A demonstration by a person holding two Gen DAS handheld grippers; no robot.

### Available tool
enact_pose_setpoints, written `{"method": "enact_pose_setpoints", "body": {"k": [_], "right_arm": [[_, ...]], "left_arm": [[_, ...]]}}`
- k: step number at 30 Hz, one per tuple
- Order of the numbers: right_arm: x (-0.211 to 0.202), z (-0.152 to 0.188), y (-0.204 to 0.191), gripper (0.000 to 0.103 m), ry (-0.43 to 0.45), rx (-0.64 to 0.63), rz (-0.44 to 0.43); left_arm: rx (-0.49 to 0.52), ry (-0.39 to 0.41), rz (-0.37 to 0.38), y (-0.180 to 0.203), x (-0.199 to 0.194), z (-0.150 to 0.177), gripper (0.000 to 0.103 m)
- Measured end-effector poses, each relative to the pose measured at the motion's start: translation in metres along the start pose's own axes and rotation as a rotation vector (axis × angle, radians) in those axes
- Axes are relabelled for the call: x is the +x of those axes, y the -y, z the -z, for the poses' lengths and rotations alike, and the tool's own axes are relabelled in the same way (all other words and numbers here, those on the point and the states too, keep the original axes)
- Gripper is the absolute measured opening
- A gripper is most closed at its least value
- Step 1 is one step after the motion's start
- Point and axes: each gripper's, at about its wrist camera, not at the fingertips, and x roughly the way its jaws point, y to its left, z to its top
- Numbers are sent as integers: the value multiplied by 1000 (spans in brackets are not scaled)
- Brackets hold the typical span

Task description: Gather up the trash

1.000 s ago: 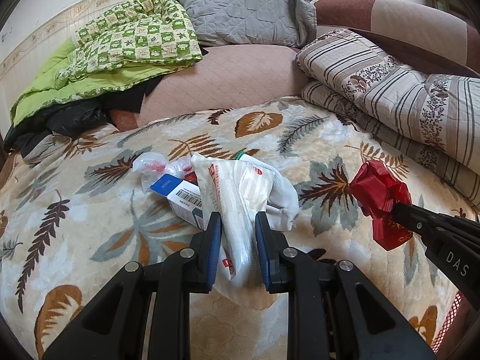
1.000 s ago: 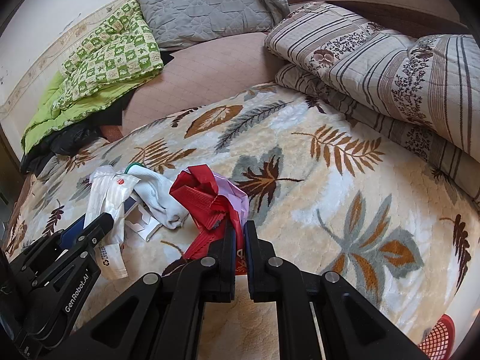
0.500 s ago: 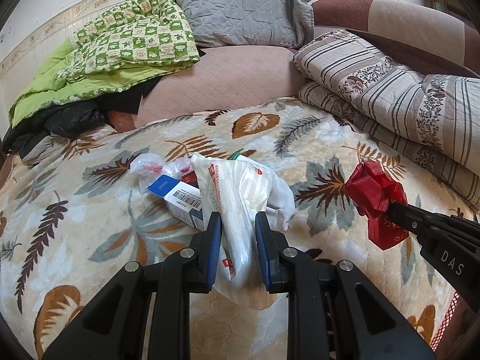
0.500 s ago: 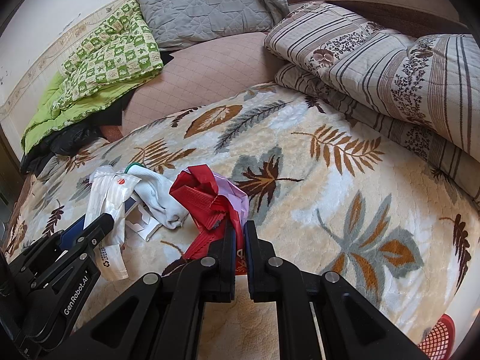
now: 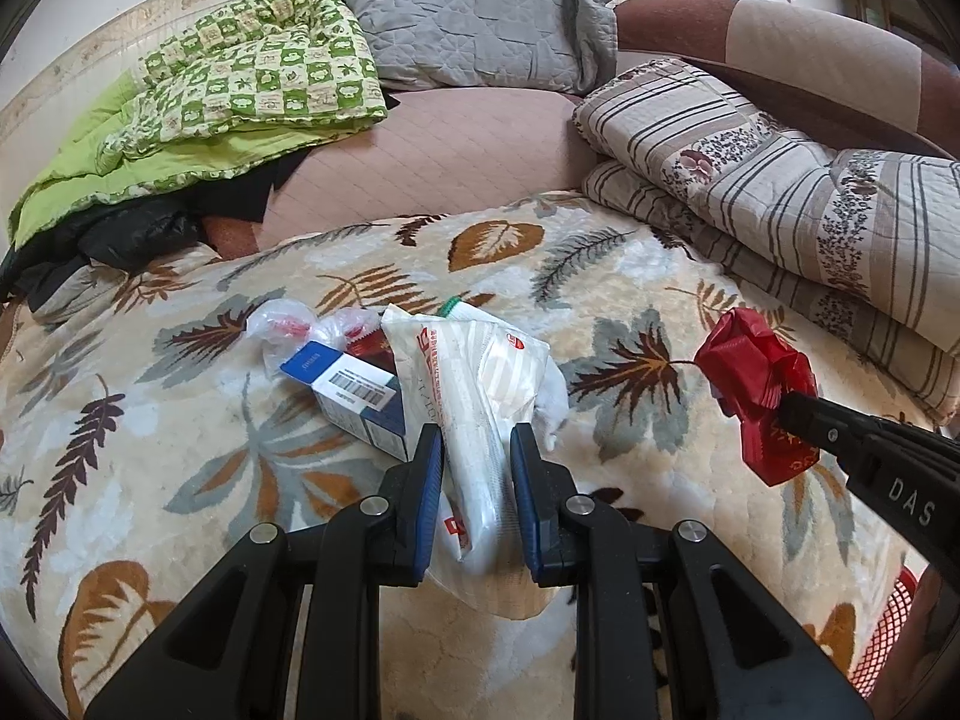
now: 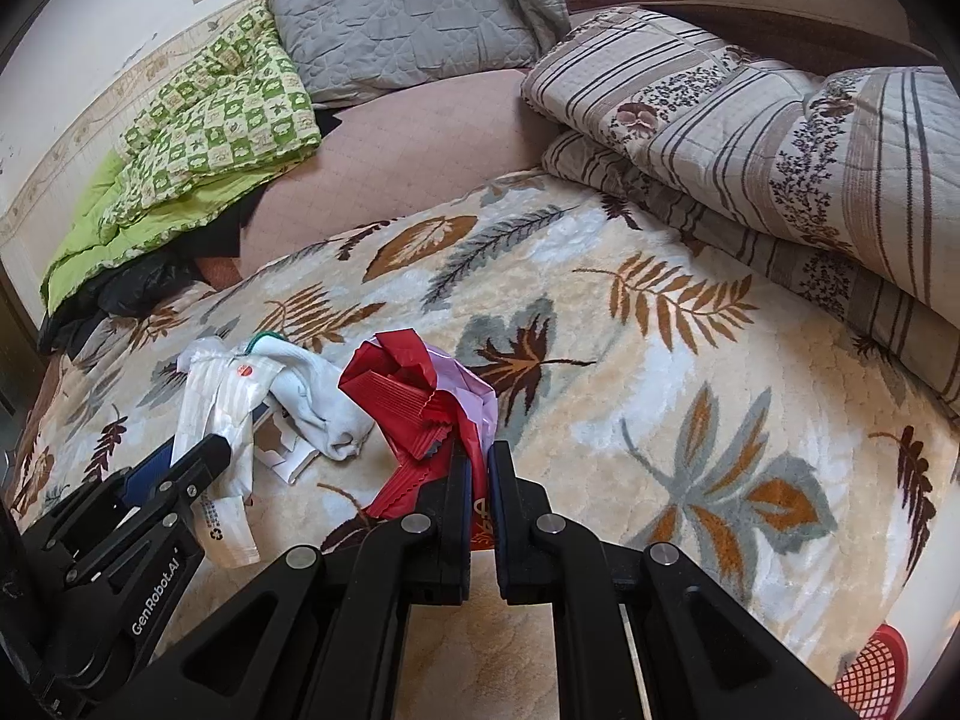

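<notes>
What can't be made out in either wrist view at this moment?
- Red basket: cut off by the fisheye edge in both views; its contents cannot be seen.
- Blue box: partly covered by the white bag in the left view; print too small to read.
- Clear plastic wrapper: contents unclear, behind the box.
- Black item: mostly under the green quilt.
</notes>
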Motion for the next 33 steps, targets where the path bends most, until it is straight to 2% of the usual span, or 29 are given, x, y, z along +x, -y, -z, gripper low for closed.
{"method": "enact_pose_setpoints", "body": {"k": [8,12,17,33], "right_arm": [[-28,4,9,6,32,45,16],[-42,20,17,6,34,69,33],[-47,36,31,6,5,119,51],[-67,47,45,6,22,136,69]], "left_arm": [[9,14,27,1,-16,6,22],[26,15,35,4,-19,10,22],[48,10,37,8,-20,15,22],[82,6,43,17,-24,23,22]]}}
